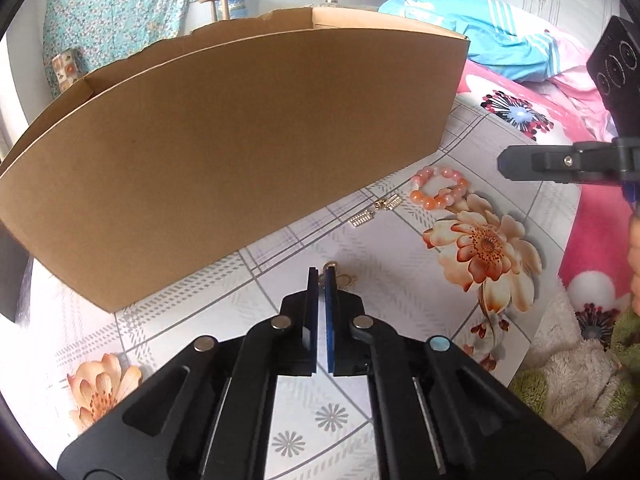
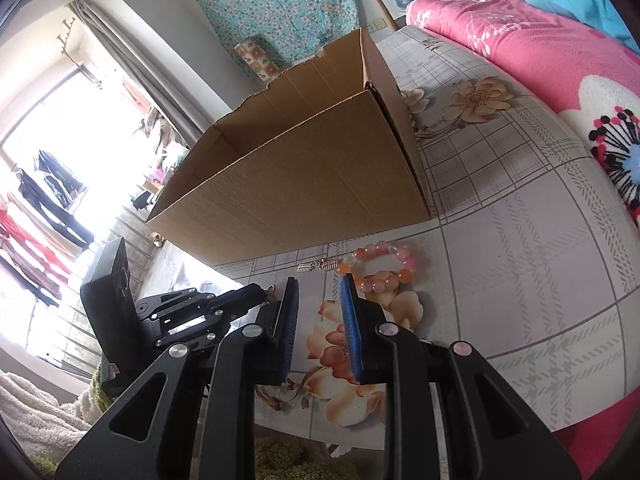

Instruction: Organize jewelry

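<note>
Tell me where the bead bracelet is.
The bead bracelet lies on the floral sheet, near the cardboard box, right of two small earrings, just ahead of the right gripper.

From my left fingers [image 1: 321, 276], the tall brown cardboard box [image 1: 240, 148] stands at eleven o'clock, the orange-pink bead bracelet [image 1: 439, 188] at one, small metal charms [image 1: 378, 210] between them.

You've got bright daylight in both views. In the right wrist view the window [image 2: 48, 184] at 9 o'clock is blown out w/ white glare, washing detail nearby. The cardboard box [image 1: 224, 160] drops a soft shadow on the bed sheet [image 1: 392, 280] along its base. Heavy fisheye bend plus dark vignette at the corners. Center is sharp; edges go a bit soft.
</note>
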Available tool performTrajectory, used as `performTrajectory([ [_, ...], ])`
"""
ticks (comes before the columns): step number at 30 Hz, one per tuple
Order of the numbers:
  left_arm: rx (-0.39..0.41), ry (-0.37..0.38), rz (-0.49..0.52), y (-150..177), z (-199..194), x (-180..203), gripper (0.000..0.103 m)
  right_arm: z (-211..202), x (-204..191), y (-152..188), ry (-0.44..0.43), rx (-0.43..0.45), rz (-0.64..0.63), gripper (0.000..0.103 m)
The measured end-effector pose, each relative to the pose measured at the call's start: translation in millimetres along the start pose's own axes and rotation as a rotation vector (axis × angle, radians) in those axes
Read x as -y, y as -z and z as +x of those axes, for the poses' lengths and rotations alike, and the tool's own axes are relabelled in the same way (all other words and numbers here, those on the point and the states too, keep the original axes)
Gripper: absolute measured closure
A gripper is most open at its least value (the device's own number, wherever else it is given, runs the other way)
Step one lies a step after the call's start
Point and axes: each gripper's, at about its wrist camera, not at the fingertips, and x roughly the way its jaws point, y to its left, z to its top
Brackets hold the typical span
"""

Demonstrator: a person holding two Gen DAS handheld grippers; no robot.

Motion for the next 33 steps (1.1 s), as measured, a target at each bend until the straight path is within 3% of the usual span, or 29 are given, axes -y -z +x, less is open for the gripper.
performTrajectory([
  [9, 0.032, 0.008, -0.106, 16.4, -15.1, -19.7, 0.100, -0.6, 1.4, 12.5, 0.062, -0.068, -0.003, 0.081],
  [10, 0.043, 0.028, -0.117, 16.8, -17.8, -21.3, 0.098, 1.7, 0.4, 13.0, 0.063, -0.075, -0.005, 0.081],
  [12, 0.056, 0.059, -0.128, 15.3, -19.9, -21.9, 0.079, 7.5, -2.9, 13.3, 0.056, -0.086, -0.004, 0.081],
  [16, 0.066, 0.050, -0.072, 7.3, -14.5, -11.2, 0.073, 20.9, -10.2, 12.0, 0.032, -0.107, -0.001, 0.081],
  [20, 0.037, 0.046, -0.039, -0.6, -0.6, -1.7, 0.073, 27.4, -20.3, 9.1, 0.011, -0.109, -0.020, 0.081],
  [25, 0.020, -0.026, 0.034, -1.1, 7.2, 12.5, 0.073, 30.4, -24.4, 6.8, 0.016, -0.110, -0.035, 0.081],
  [29, 0.025, -0.035, 0.034, -1.1, 6.9, 14.0, 0.088, 34.8, -21.0, 6.1, 0.014, -0.114, -0.023, 0.081],
  [31, 0.022, -0.038, 0.038, -1.6, 7.2, 14.6, 0.088, 34.5, -19.9, 4.8, 0.011, -0.112, -0.019, 0.081],
  [33, 0.022, -0.038, 0.041, -1.6, 6.3, 15.3, 0.099, 34.0, -19.5, 2.7, 0.010, -0.107, -0.021, 0.081],
])
